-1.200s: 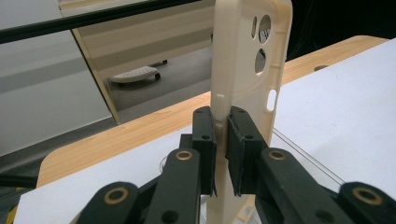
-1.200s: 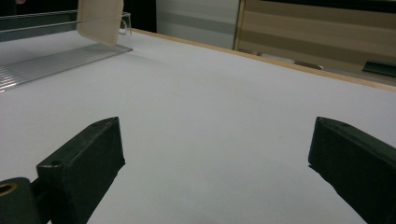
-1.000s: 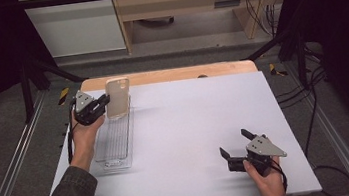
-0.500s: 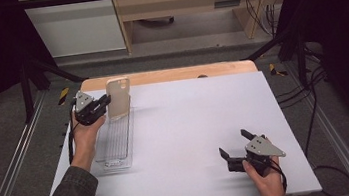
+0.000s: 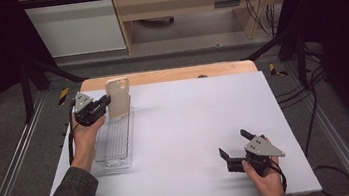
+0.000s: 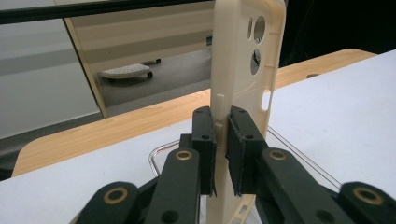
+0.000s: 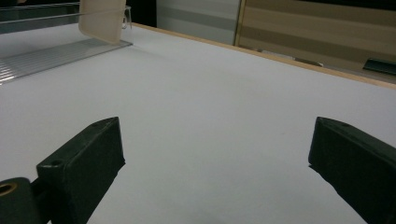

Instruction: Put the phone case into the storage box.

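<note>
A cream phone case point(image 5: 118, 98) stands upright at the far end of a clear plastic tray point(image 5: 116, 140) on the left of the white table. My left gripper point(image 5: 104, 103) is shut on the case's side edge. In the left gripper view both black pads clamp the phone case point(image 6: 243, 70), whose camera holes face right, with the tray's rim point(image 6: 159, 154) below. My right gripper point(image 5: 233, 143) rests open near the front right of the table, nothing between its jaws. The right gripper view has the phone case point(image 7: 102, 18) and the tray point(image 7: 51, 53) far off at upper left.
A wooden strip point(image 5: 169, 75) runs along the table's far edge. Metal rails point(image 5: 13, 158) flank the table on both sides, and cables point(image 5: 310, 111) trail on the floor at right. White tabletop point(image 5: 190, 121) stretches between the two grippers.
</note>
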Demonstrator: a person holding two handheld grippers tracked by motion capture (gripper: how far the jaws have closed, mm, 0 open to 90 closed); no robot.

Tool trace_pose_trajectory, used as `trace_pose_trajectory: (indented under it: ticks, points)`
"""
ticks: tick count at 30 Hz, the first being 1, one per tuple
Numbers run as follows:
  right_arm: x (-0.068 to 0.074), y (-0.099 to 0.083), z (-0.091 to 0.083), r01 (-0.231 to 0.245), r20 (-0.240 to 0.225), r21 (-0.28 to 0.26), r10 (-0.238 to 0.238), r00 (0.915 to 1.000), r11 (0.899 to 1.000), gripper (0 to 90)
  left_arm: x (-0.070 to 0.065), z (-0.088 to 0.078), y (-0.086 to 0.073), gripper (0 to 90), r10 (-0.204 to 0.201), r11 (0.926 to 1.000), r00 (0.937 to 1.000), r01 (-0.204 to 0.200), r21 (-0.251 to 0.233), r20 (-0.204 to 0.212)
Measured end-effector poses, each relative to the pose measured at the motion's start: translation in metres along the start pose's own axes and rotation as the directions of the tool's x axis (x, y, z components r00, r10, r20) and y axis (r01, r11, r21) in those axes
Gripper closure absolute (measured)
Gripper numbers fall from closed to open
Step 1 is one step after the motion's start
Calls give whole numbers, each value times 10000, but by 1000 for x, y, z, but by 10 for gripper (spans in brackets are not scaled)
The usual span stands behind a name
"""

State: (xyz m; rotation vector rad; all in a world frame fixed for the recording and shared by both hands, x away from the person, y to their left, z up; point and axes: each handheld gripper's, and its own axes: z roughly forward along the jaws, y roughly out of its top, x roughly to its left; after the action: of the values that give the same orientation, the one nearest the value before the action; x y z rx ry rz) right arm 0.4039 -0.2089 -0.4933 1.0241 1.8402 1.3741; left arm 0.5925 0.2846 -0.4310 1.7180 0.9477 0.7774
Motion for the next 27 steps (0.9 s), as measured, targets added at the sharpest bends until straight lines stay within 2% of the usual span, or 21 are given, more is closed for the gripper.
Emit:
trace_pose_trajectory:
  ticks: [27]
  points:
    - [0,0,0,-15,-26,31,15,10000,10000,33,0,1,-2,814,-486,9988,9988,486,-64,14]
